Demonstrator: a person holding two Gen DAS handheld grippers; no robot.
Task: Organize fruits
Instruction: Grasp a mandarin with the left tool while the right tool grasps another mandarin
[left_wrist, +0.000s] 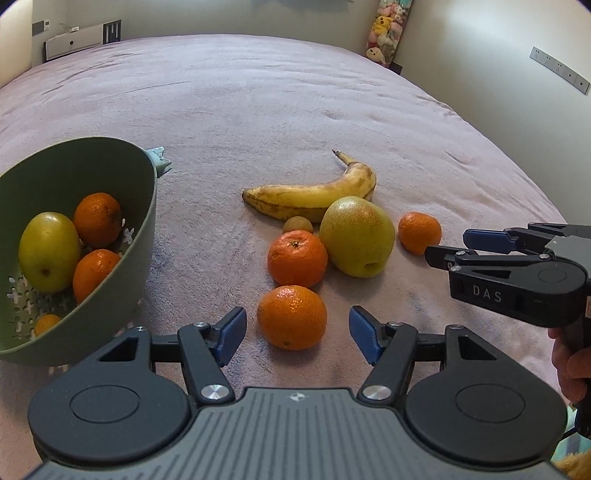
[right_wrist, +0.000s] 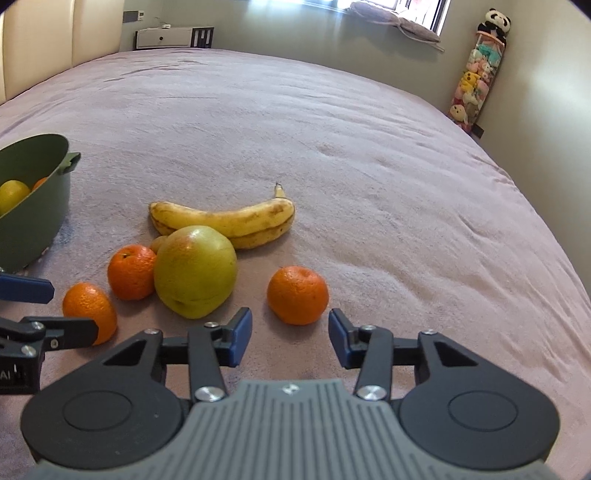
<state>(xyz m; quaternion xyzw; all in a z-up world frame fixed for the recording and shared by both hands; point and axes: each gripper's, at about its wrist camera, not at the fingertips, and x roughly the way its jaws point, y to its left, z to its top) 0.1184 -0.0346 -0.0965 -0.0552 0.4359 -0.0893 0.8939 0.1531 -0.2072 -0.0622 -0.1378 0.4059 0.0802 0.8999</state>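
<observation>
We held both grippers' fingers empty: left gripper (left_wrist: 297, 334) spread wide around the round orange mandarin (left_wrist: 291, 317), right gripper (right_wrist: 290, 338) narrower, short of the second orange mandarin (right_wrist: 297, 294), each lined up for a pick.

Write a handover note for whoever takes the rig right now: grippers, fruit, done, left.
Left gripper: open, empty, lined up on the nearest orange.
Right gripper: open, empty, just short of the lone orange.
Done: green bowl holds a yellow-green fruit and at least three oranges.
Left on the pink blanket: banana, large pear, third orange, small brown fruit.
</observation>
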